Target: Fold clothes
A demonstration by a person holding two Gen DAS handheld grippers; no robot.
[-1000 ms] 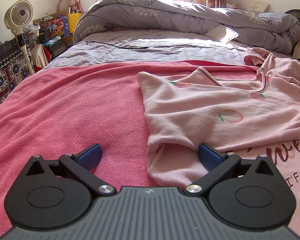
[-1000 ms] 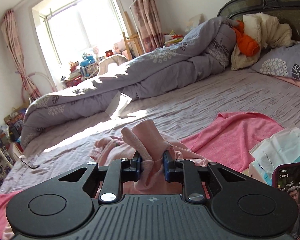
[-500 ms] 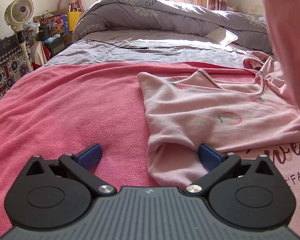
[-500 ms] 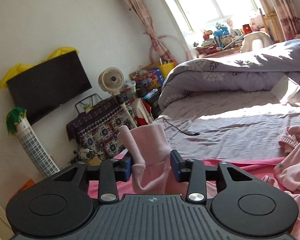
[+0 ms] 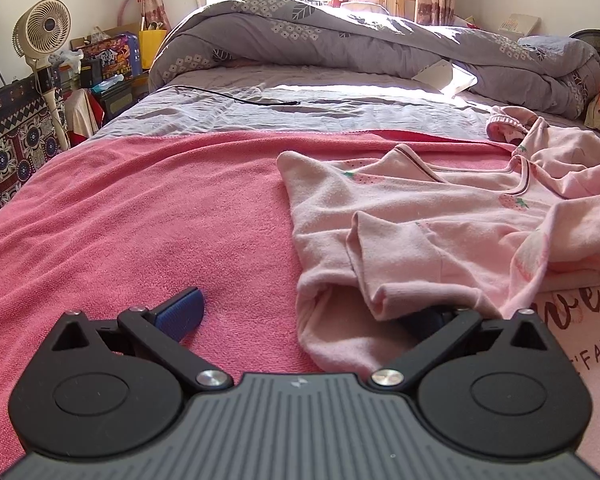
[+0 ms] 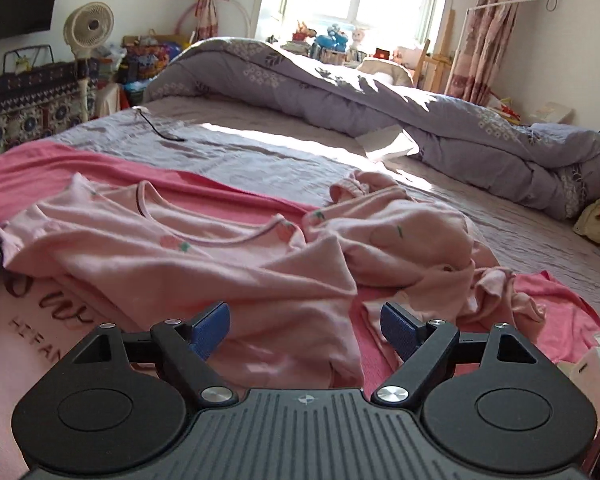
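A pale pink top with strawberry prints point(image 5: 440, 216) lies flat on a pink towel point(image 5: 140, 216) on the bed. One sleeve point(image 5: 412, 252) lies folded across its body. My left gripper point(image 5: 304, 316) is open at the top's near left edge; cloth drapes over its right finger and hides the pad. My right gripper point(image 6: 306, 330) is open and empty, low over the top's point(image 6: 204, 256) right side. A second crumpled pink garment point(image 6: 412, 236) lies just beyond it.
A rolled grey duvet point(image 5: 340, 40) lies across the far side of the bed, with a black cable point(image 5: 236, 96) on the grey sheet in front of it. A fan point(image 5: 40, 36) and cluttered boxes stand to the left. White tissues point(image 6: 596, 364) sit at my right.
My right gripper carried the sleeve it held across the top, opened and let it go. The sleeve now lies over the top's body and my left gripper's right finger. The left gripper stayed put.
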